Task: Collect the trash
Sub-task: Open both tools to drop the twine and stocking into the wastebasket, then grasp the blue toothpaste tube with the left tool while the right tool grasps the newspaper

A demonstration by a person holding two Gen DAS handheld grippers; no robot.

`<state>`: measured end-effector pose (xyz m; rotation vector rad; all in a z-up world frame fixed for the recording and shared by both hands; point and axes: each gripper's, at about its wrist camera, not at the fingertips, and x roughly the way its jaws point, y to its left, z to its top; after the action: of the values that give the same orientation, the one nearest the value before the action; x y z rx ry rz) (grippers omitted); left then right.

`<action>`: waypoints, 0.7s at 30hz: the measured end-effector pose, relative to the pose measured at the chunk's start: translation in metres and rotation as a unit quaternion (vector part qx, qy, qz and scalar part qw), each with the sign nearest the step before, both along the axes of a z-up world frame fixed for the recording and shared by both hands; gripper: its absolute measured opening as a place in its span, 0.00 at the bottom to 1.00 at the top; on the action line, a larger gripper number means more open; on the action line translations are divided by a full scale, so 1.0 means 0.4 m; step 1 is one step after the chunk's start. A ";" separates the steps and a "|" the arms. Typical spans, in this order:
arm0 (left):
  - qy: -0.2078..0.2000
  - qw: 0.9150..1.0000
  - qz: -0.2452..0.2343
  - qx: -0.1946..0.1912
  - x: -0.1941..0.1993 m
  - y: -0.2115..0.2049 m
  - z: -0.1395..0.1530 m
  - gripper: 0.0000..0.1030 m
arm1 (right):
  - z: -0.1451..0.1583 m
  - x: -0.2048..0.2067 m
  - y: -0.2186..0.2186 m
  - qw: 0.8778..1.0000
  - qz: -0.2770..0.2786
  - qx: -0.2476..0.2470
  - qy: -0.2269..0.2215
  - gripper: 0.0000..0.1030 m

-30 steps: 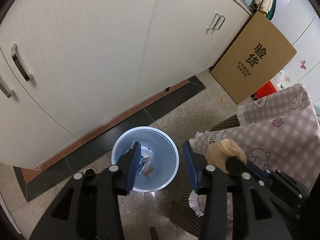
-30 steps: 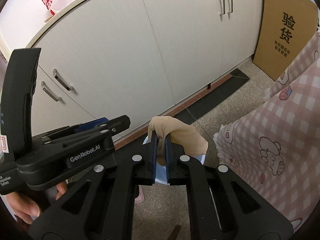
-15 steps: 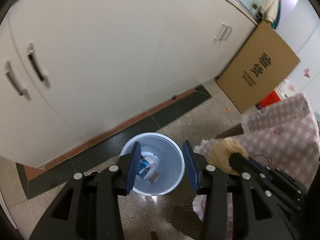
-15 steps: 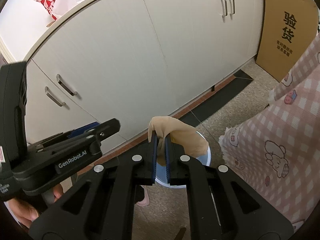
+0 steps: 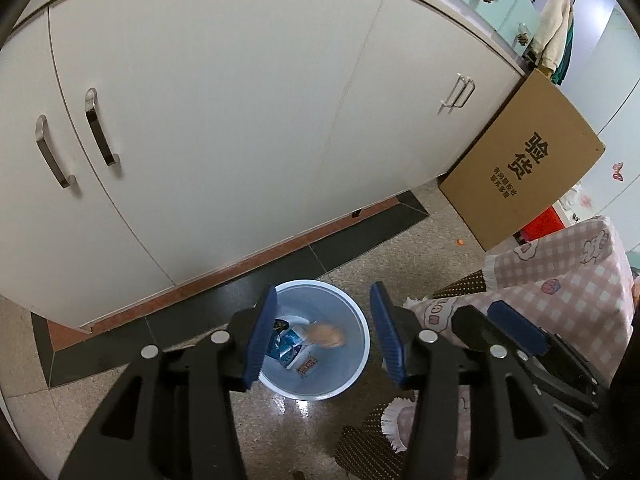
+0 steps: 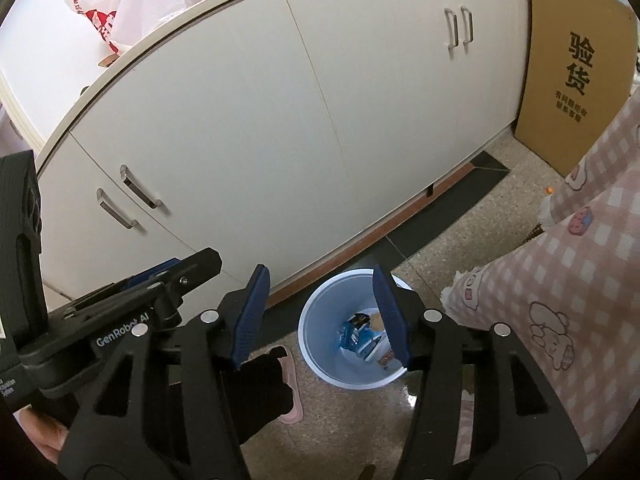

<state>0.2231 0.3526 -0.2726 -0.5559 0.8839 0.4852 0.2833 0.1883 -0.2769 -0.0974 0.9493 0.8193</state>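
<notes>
Tan wad [image 5: 325, 335] in bin [image 5: 352, 380] clear only from left view, both grippers opening, empty

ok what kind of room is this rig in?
Looks like a home, probably a kitchen or dining corner: a run of white cabinets under a counter, a checked tablecloth on a table, and a small blue bin on the tiled floor.

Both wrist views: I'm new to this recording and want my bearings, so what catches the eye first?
The pale blue bin on the speckled floor in front of the white cabinets draws the eye, with wrappers and a tan crumpled piece inside. The right gripper hangs above it, its jaws opening with nothing between them. To the right, a brown cardboard box with printed characters leans against the cabinets.
</notes>
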 end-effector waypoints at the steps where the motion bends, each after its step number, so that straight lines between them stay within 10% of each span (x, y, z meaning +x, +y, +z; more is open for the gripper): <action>1: -0.002 1.000 0.000 0.001 0.000 -0.004 0.004 0.47 | 0.011 -0.006 -0.007 1.000 -0.004 -0.002 -0.007 0.52; 21: -0.106 0.980 -0.166 0.024 0.019 -0.400 0.279 0.54 | 0.297 -0.109 -0.445 0.979 -0.150 0.038 -0.133 0.56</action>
<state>0.2307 0.1927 -0.1612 -0.3961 0.7394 0.1390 0.2397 0.0105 -0.1579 0.0033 0.6580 0.5463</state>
